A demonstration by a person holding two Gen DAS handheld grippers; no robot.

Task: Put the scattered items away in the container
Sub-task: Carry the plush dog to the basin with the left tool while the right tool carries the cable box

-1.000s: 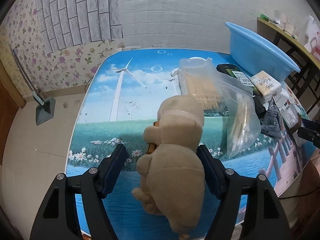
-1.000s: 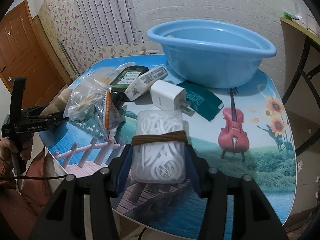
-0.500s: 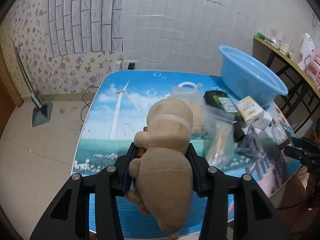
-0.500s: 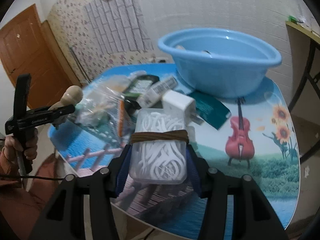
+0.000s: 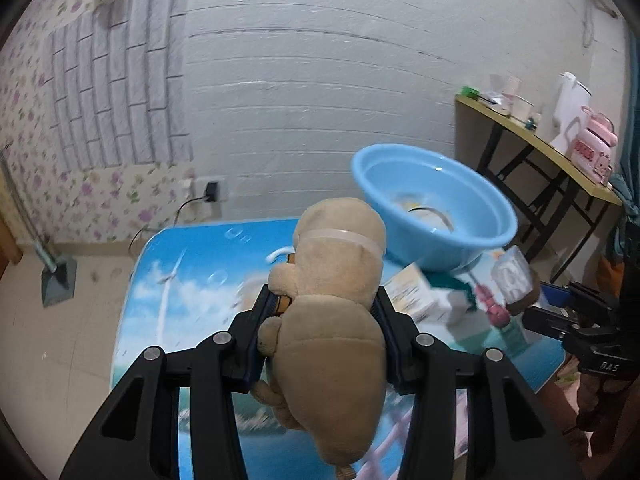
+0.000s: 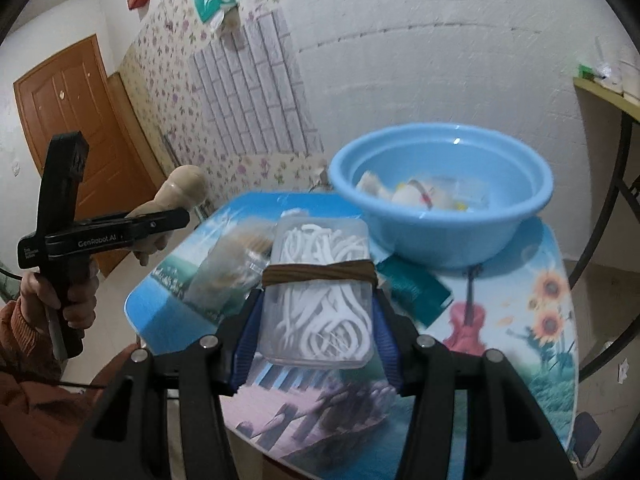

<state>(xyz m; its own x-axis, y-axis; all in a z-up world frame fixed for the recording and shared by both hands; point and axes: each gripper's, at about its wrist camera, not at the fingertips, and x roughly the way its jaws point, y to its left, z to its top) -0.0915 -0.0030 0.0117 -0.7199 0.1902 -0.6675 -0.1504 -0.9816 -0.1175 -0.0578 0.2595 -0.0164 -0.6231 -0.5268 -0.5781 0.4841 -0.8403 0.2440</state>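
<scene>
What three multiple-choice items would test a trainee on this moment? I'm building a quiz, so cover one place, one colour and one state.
1. Where is the plush toy?
A. between the left gripper's fingers
B. in the basin
C. on the floor

2. What colour is the basin?
A. red
B. light blue
C. white

3. What state is the right gripper in?
A. open and empty
B. lying on the table
C. shut on the clear box

Answers: 1 A, its pads squeeze the toy's body; 2 B, plain in both views; 3 C, its pads press the box's sides.
</scene>
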